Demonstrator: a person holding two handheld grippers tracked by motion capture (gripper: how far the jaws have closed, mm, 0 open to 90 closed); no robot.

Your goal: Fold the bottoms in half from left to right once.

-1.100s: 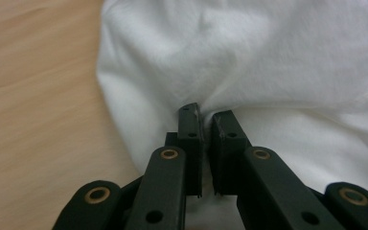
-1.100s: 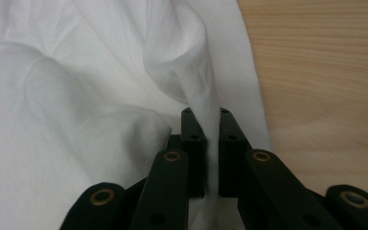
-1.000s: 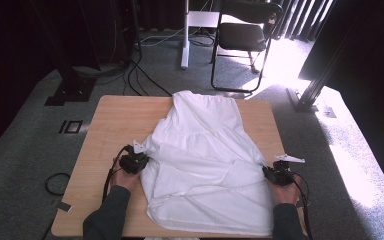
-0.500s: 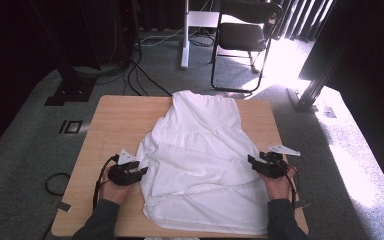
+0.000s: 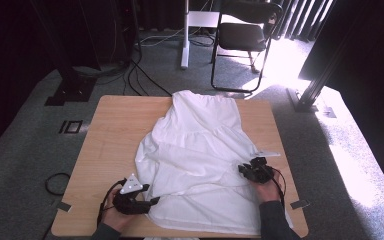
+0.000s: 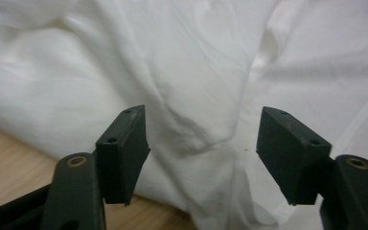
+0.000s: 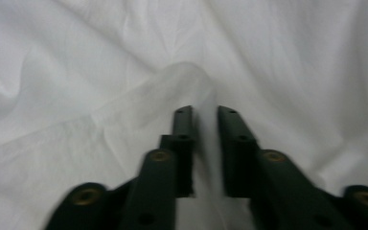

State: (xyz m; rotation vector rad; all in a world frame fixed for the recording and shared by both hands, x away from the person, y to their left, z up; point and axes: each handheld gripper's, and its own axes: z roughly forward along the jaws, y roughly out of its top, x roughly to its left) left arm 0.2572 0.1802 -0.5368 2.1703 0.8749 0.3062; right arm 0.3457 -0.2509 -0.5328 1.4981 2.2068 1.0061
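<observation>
A white sleeveless garment [image 5: 200, 150] lies spread on the wooden table [image 5: 115, 130], hem toward me. My left gripper [image 5: 152, 201] lies at the garment's near left edge and points right. In the left gripper view its jaws have just been opening, and the left gripper [image 6: 203, 143] stands open with wrinkled cloth [image 6: 191, 86] between the pads, untouched by them. My right gripper [image 5: 243, 169] rests on the garment's right side. Its jaws have just been closing, and the right gripper [image 7: 205, 115] is shut on a raised fold of the white cloth [image 7: 172, 81].
Beyond the table stand a black folding chair [image 5: 245, 35] and a white post [image 5: 185, 35]. Cables [image 5: 140, 75] run over the grey carpet, and a dark stand base [image 5: 70, 92] sits at the far left. A slanted dark post [image 5: 325, 65] rises at the right.
The left hand has let go of the cloth and slid toward me along the garment's left edge. The right hand has moved inward onto the garment, opened, then pinched a fold.
</observation>
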